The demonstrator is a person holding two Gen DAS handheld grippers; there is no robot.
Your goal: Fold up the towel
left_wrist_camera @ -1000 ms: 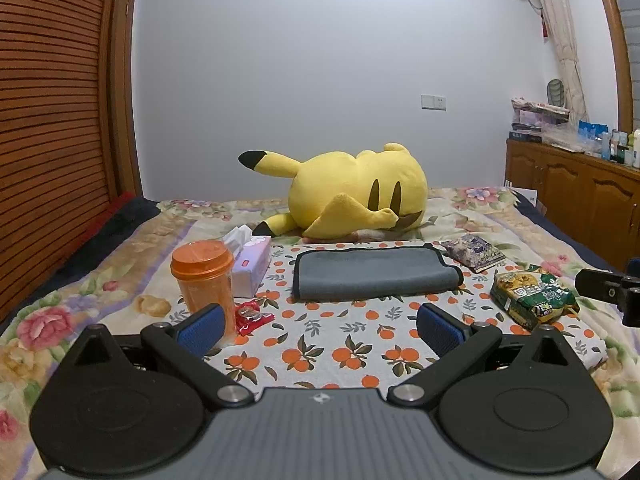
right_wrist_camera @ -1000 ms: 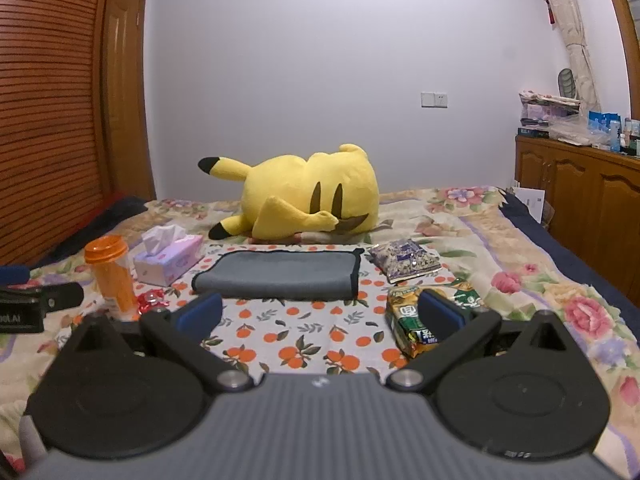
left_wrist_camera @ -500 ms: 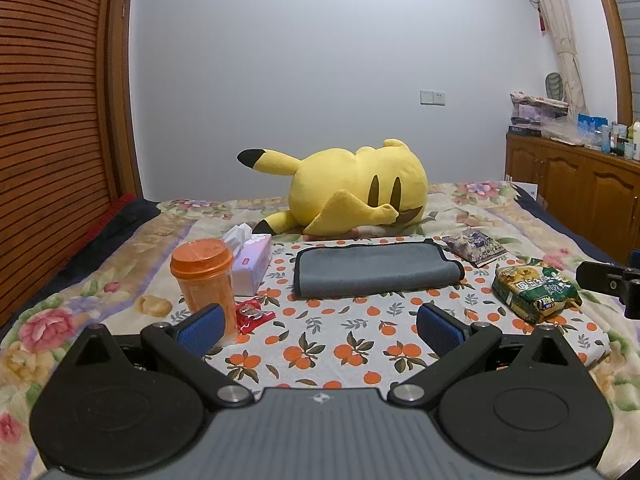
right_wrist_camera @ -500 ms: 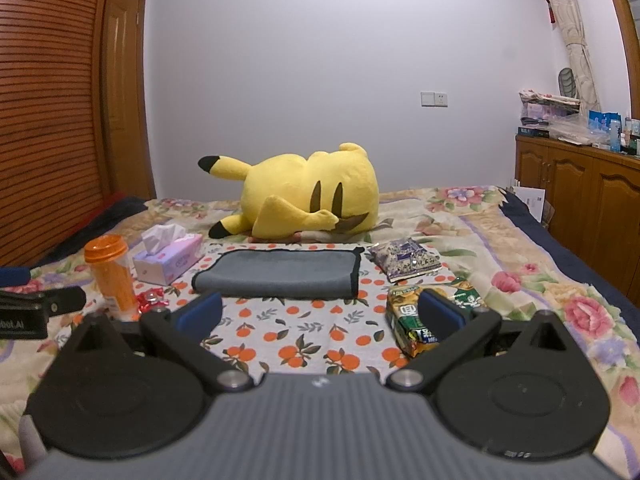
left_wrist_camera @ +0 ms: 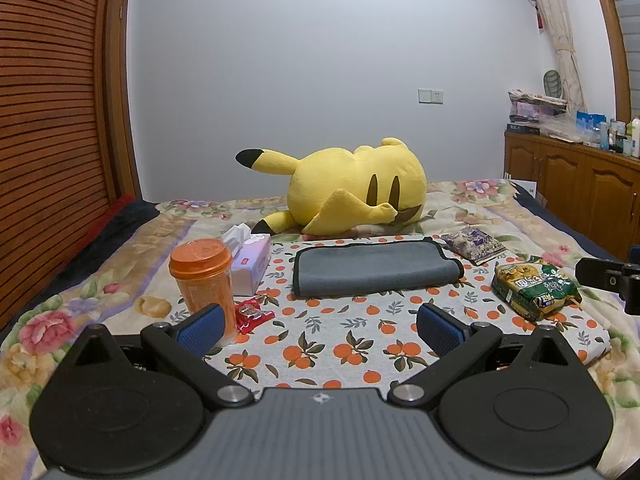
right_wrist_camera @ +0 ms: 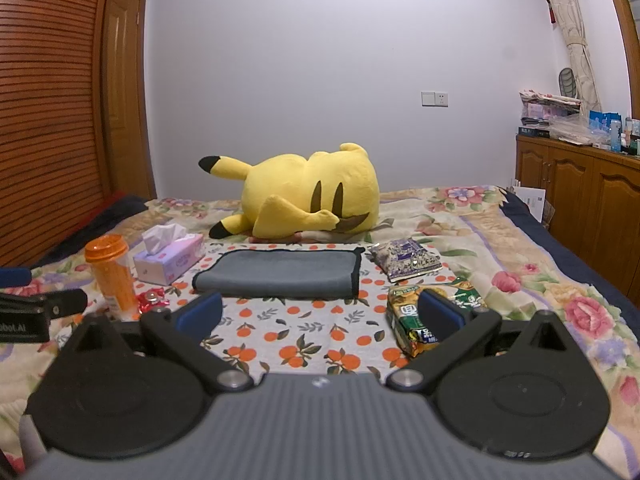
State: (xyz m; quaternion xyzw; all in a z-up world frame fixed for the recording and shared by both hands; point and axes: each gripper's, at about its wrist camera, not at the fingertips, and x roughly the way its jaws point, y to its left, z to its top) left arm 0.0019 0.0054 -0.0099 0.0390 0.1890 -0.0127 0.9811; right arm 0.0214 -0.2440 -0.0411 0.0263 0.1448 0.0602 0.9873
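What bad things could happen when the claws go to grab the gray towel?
1. The orange cup stands tall right by the left claw; a sideways bump could probably tip it.
2. The green snack bag lies just ahead of the right claw, so that claw might snag it going forward.
3. The gray towel already lies folded over; pinching only the top layer could pull it open instead.

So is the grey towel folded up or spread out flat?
Folded. The grey cloth towel lies doubled on the orange-print cloth, its black-trimmed edges stacked at one end.
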